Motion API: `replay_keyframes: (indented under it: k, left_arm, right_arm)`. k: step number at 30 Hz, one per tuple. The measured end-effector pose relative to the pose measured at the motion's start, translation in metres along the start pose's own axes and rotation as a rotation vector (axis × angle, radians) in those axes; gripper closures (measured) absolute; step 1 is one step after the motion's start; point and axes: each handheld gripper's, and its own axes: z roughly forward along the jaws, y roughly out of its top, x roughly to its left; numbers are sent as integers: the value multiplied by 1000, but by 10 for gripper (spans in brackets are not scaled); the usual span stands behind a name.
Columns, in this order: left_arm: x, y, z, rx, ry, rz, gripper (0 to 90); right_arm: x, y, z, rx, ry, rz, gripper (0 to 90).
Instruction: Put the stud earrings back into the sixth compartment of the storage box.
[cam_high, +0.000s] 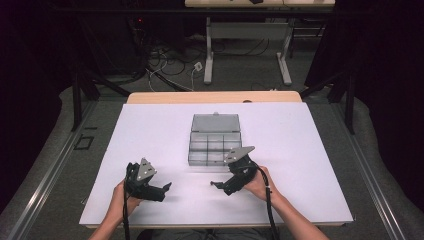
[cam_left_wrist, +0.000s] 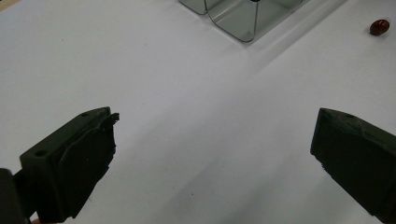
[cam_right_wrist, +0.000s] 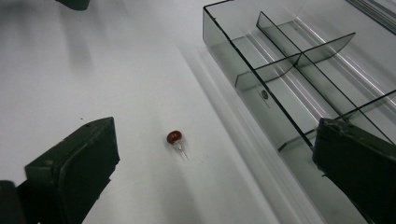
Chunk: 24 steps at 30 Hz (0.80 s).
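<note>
**Pick not started — part on table, box empty as far as seen**

Progress, judged from layout: v. early. The small red component (cam_right_wrist: 174, 137) lies loose on the white table (cam_high: 150, 130), not in the compartment box (cam_right_wrist: 280, 70). Compartments visible in right gripper view look empty, so sorting seems undone. Left to do, prob.: grab the part, lift, drop into a cell.

Right gripper (cam_right_wrist: 212, 168): jaws wide apart, nothing between pads, aimed down at the component, which sits between the two jaws in that view but farther out, not touched. Box edge is just beside the right-hand jaw. In high view the right gripper (cam_high: 218, 185) sits near the box's front side.

Left gripper (cam_left_wrist: 212, 154): jaws also wide apart, empty, over bare table. Its view catches a box corner (cam_left_wrist: 243, 21) at top and the component (cam_left_wrist: 379, 26) well off to upper right. In high view it rests near the table's front edge (cam_high: 167, 187), apart from the box.

The part: tiny, rounded dark-red body, glossy, w/ two thin pale leads pointing towards the camera; lies flat on its side. Looks like a small capacitor or LED; can't tell which. Box: clear smoky plastic, thin dividers, hinged lid open and lying back.
</note>
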Motion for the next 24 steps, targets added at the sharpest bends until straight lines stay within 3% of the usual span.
replay_keyframes:
  k: [4, 7, 10, 16, 24]
  left_arm:
    - [-1, -1, 2, -17, 6, -6, 1]
    - [-1, -1, 1, -14, 7, -7, 0]
    - [-1, -1, 2, -16, 2, -6, 0]
    - [-1, -1, 2, -15, -1, -8, 0]
    - [-1, -1, 2, -9, -5, -8, 0]
  right_arm:
    - [0, -1, 1, -19, 7, -4, 174]
    - [1, -1, 4, -12, 11, 1, 234]
    - [2, -1, 7, -1, 39, -10, 294]
    - [7, -1, 17, 48, 63, -24, 528]
    - [11, 1, 23, 44, 111, -30, 697]
